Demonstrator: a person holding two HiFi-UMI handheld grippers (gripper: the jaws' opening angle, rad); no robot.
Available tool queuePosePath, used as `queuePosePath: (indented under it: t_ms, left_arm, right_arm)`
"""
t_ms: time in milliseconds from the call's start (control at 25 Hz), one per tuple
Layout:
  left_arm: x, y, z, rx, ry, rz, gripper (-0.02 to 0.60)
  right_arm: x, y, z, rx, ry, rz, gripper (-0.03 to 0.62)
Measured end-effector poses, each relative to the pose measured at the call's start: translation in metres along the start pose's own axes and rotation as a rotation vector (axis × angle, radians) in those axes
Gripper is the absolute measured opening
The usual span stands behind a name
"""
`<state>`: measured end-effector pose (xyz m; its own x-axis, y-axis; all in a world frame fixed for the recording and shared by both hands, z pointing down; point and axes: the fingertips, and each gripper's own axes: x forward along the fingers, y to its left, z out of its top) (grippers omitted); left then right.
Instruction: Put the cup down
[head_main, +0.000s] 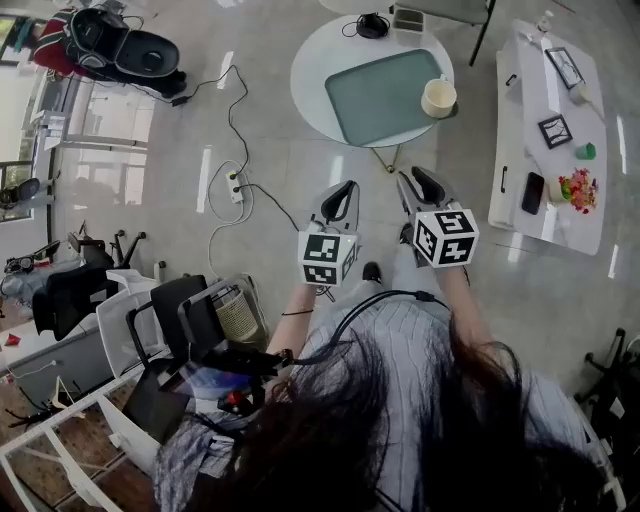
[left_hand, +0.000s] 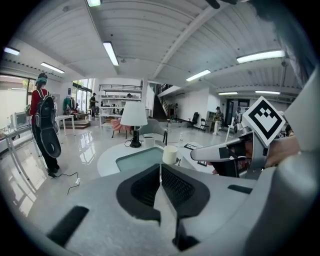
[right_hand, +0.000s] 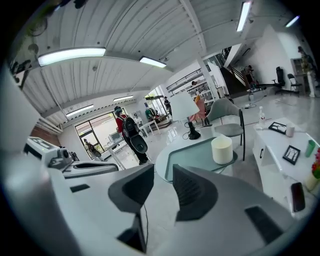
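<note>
Cup (head_main: 439, 97) stands on the round counter (head_main: 308, 70), at the green mat's (head_main: 380, 95) corner — well ahead of both claws. Nothing held: left claw (head_main: 346, 187) closed tight, right claw (head_main: 414, 175) narrowly parted.

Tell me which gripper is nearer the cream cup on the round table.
Right. The right gripper hangs over the floor short of the cup, almost in line with it. The left gripper hangs alongside, farther to the left. Neither touches the cup.
</note>
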<state>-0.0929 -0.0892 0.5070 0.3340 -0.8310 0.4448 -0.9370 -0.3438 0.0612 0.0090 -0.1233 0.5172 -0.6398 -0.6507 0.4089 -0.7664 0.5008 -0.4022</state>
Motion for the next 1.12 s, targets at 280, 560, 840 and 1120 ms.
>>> queuePosePath:
  t_ms: [280,560,840,1120]
  left_arm:
    - [-0.054,0.004,0.002,0.009,-0.071,-0.038,0.018]
    - [-0.104,0.004,-0.032,-0.007,-0.073,-0.071,0.018]
    - [-0.138,-0.015,-0.049,-0.005,-0.084,-0.118,0.018]
    - [-0.159,-0.041,-0.057,0.011,-0.090,-0.165,0.018]
  right_arm:
    - [-0.025,0.049,-0.021,0.012,-0.030,-0.039,0.120]
    - [-0.057,0.092,-0.050,0.017,-0.055,-0.073,0.107]
    - [-0.092,0.118,-0.076,0.019,-0.069,-0.105,0.100]
    - [-0.121,0.133,-0.087,0.008,-0.087,-0.118,0.087]
